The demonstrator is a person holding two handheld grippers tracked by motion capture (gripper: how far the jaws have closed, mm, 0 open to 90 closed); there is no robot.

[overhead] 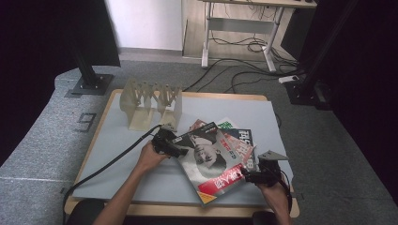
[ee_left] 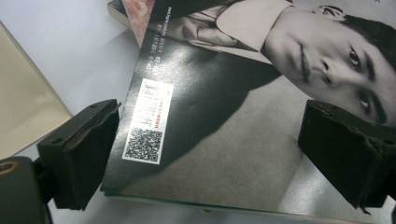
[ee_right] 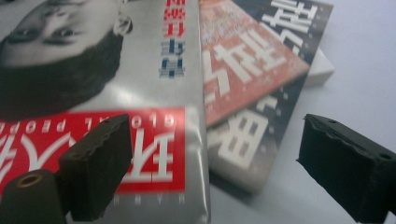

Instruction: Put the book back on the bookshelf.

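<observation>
A black-and-white portrait magazine (overhead: 209, 161) with a red title banner lies askew on top of a small pile on the grey table mat (overhead: 117, 140). My left gripper (overhead: 179, 147) is at its far left corner. In the left gripper view the jaws stand wide apart, the gripper (ee_left: 210, 158) open with the barcode corner of the magazine (ee_left: 224, 140) between them, untouched. My right gripper (overhead: 247, 177) sits at the magazine's near right edge. It is open (ee_right: 219, 168), over the banner edge (ee_right: 154, 154) and a dark magazine (ee_right: 252, 135) below.
A beige zigzag rack (overhead: 150, 101) stands at the back left of the mat, also at the left of the left gripper view (ee_left: 23, 93). More magazines (overhead: 241, 140) fan out under the top one. Black stand bases (overhead: 91, 84) and floor cables (overhead: 244, 47) lie beyond the table.
</observation>
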